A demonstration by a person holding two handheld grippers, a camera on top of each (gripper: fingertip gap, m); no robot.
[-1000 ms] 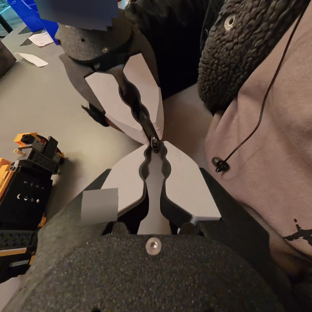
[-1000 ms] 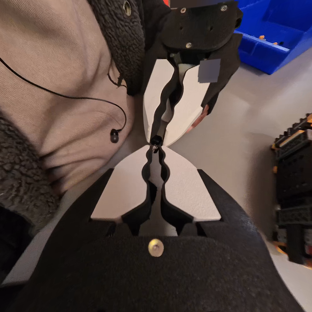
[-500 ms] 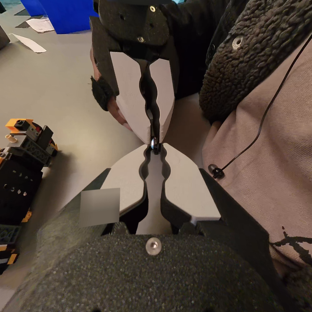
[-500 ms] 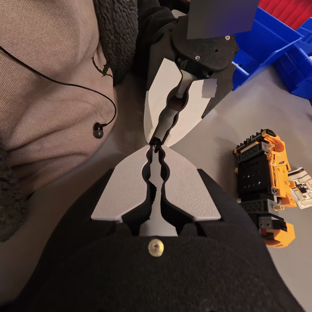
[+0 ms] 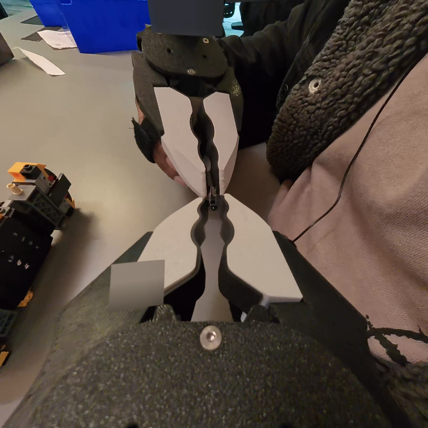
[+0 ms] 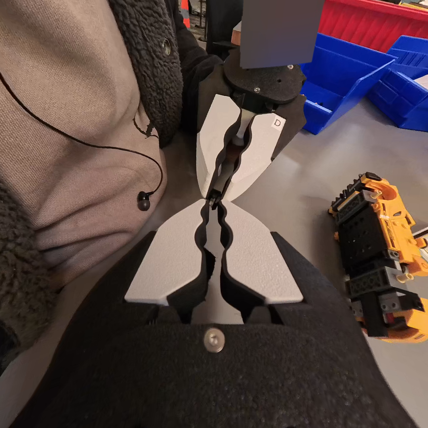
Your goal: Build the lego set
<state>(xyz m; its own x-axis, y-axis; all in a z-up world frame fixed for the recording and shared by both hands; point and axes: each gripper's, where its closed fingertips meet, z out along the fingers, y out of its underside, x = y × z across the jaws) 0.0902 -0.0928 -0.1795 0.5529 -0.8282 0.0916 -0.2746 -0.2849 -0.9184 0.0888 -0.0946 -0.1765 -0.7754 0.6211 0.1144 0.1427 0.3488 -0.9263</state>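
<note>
The small black lego piece (image 5: 213,199) sat pinched between my two grippers, tip to tip, held up off the table in front of the person's beige sweatshirt (image 5: 361,208); it was so tiny and so wedged in that I could not make out its shape, or whether it was one part or two pressed together. My left gripper (image 5: 213,203) was clamped on it from one end, my right gripper (image 6: 213,205) clamped on it from the other. One half-built orange and black lego model (image 6: 379,254) lay on the grey table (image 5: 81,120), cut off at the frame edge in both views. I counted three blue bins (image 6: 342,92) behind, one red bin (image 6: 370,25), and two scraps of white paper (image 5: 41,61).
</note>
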